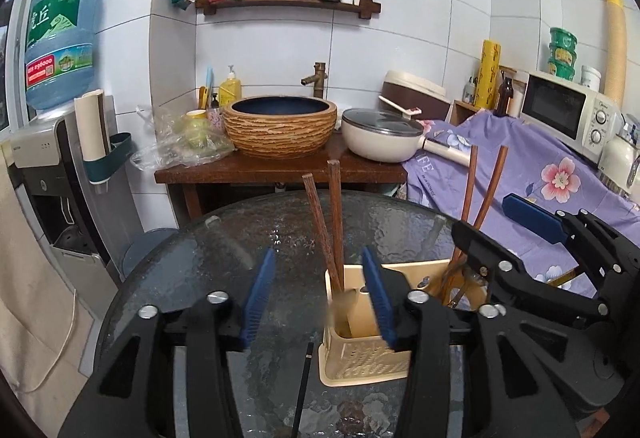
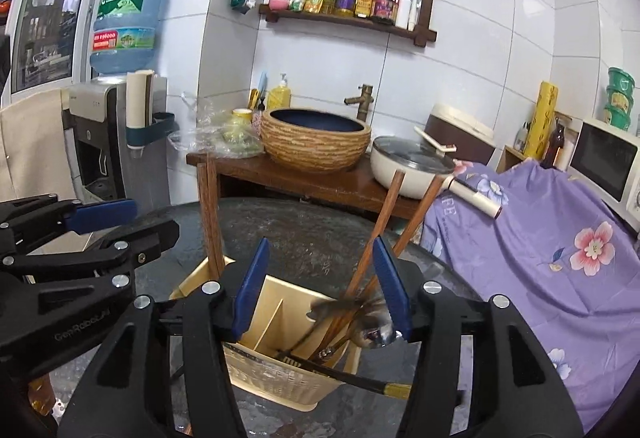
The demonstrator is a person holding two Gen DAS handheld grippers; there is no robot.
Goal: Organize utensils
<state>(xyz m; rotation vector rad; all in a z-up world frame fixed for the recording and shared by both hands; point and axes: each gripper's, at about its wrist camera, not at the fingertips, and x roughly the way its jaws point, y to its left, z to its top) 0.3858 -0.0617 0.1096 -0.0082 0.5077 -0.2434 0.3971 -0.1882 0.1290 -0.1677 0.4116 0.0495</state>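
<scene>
You are viewing a cream utensil holder (image 1: 362,360) with a perforated lattice front, reddish-brown wooden chopsticks (image 1: 326,226), a dark pebbled-glass table (image 1: 224,254), a purple cloth (image 2: 560,238) bearing pink and white flowers, a tan ridged basin (image 1: 280,130) showing a navy interior, and black grippers wearing blue pads (image 1: 260,298).

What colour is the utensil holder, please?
The utensil holder is cream; right wrist view shows it best.
</scene>
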